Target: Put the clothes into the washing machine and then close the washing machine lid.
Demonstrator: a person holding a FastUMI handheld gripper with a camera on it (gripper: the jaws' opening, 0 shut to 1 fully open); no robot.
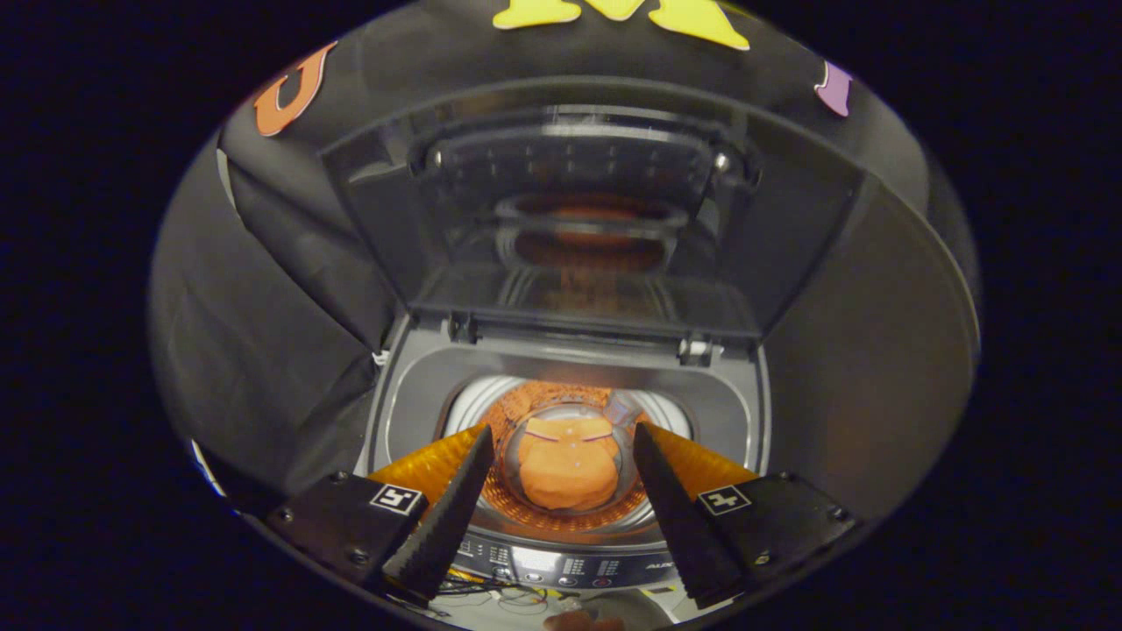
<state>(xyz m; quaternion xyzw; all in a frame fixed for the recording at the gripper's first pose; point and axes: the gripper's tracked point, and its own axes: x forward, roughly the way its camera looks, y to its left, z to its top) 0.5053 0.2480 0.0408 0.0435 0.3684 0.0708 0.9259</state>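
Note:
A top-loading washing machine [412,386] stands below and ahead of me with its drum open. An orange piece of clothing [568,473] lies at the bottom of the drum, seen between my two fingers. The glass lid [570,219] stands raised upright behind the opening, hinged at the back, and mirrors the orange cloth. My gripper [565,443] hovers above the drum, open, with nothing between its fingers [447,517]. The fingers are well above the cloth and touch nothing.
The machine's control panel [570,565] with buttons runs along the near edge under my fingers. Black cloth walls close in on the left, right and behind the lid. Thin cables lie just in front of the panel.

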